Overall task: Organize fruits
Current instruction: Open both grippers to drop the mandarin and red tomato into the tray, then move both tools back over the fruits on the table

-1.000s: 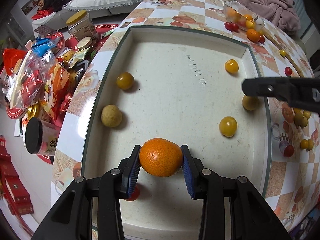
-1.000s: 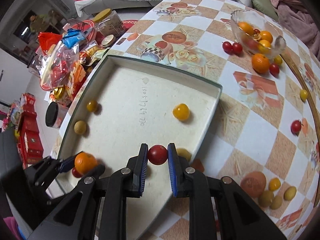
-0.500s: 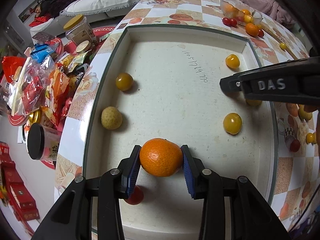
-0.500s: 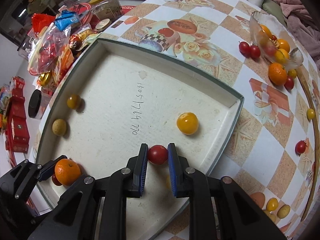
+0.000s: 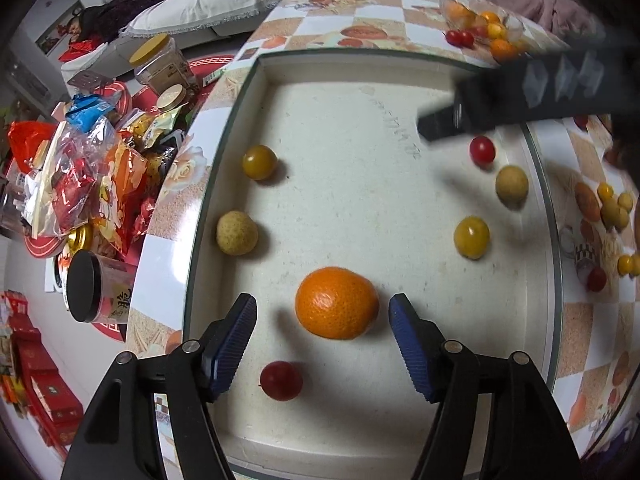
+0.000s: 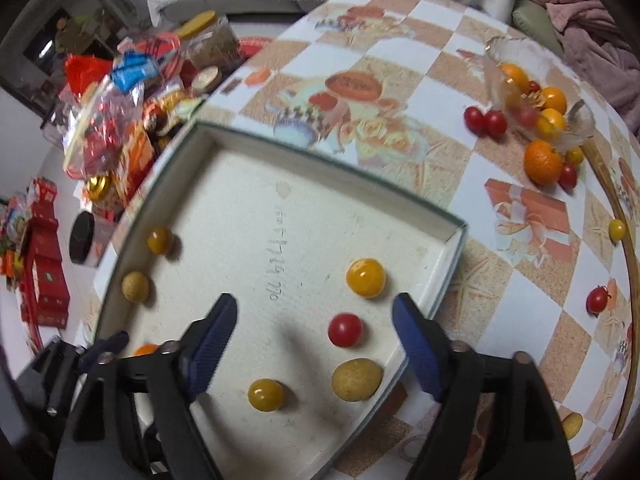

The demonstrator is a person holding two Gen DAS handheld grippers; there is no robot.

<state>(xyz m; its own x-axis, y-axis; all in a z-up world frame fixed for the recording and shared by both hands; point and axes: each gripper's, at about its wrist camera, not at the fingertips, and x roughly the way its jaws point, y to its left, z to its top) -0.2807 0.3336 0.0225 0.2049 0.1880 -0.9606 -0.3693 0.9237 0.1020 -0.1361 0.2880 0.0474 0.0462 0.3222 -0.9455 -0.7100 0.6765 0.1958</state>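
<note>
A white tray point(image 5: 240, 120) with a green rim lies on the tiled table. My left gripper point(image 5: 323, 336) is open, and the orange mandarin point(image 5: 337, 303) rests on the tray floor between its blue pads, touching neither. A red cherry tomato point(image 5: 281, 381) lies below the left pad. My right gripper point(image 6: 315, 338) is open above the tray's near right part, and a red cherry tomato point(image 6: 345, 329) lies free on the tray between its pads. Yellow tomatoes point(image 6: 365, 278) and tan round fruits point(image 6: 356, 379) lie scattered in the tray.
A glass bowl point(image 6: 536, 108) of fruit stands at the table's far right, with loose tomatoes and a mandarin point(image 6: 543, 161) around it. More small fruits point(image 5: 612, 208) lie right of the tray. Snack bags point(image 5: 80, 184) and jars crowd the floor to the left.
Both grippers have opened. The left one let the mandarin down onto the tray. The right one let go of its red tomato, which now lies on the tray.
</note>
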